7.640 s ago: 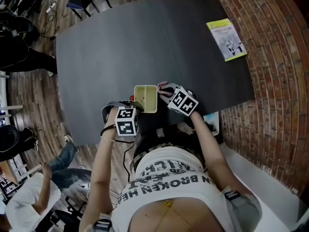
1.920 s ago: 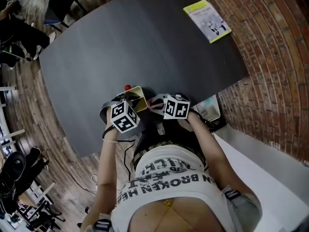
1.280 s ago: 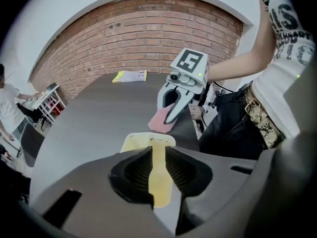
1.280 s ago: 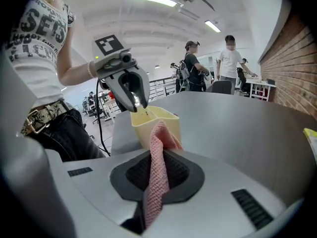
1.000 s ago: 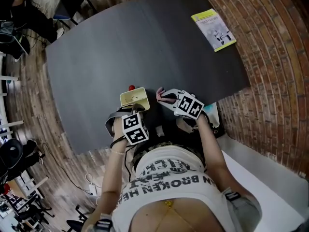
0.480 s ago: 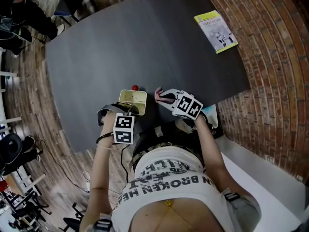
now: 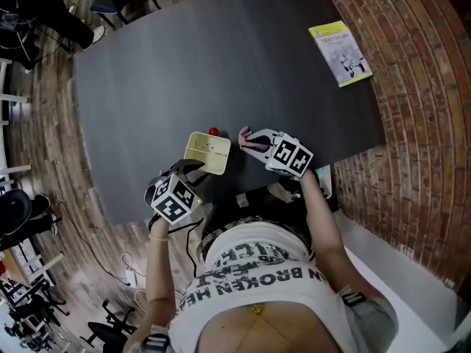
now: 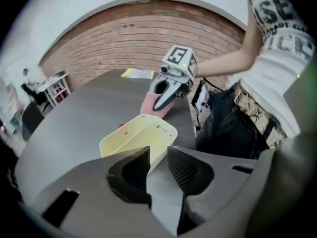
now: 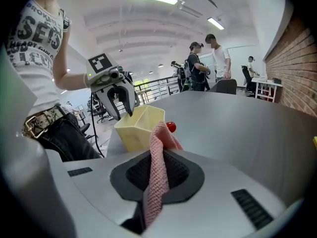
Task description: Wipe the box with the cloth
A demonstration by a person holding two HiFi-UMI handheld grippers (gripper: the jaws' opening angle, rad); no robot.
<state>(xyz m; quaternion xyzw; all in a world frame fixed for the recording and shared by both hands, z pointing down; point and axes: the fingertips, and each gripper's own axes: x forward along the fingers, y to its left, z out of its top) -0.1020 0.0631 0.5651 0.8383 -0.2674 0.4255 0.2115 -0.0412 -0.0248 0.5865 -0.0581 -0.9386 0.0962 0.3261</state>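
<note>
Now your right gripper (image 9: 158,158) pinches the pink cloth (image 9: 159,132) near the yellow box (image 7: 207,153) on the bench (image 7: 221,57); your left gripper (image 8: 158,155) has just been opening, its jaws spread at the box's rim and pressing nothing. Wiping looks unfinished.

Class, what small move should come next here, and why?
Probably close the left gripper on the box wall to steady it: its jaws have just been opening, the wall in their gap ungripped. The right gripper holds the cloth beside the box, not touching.
</note>
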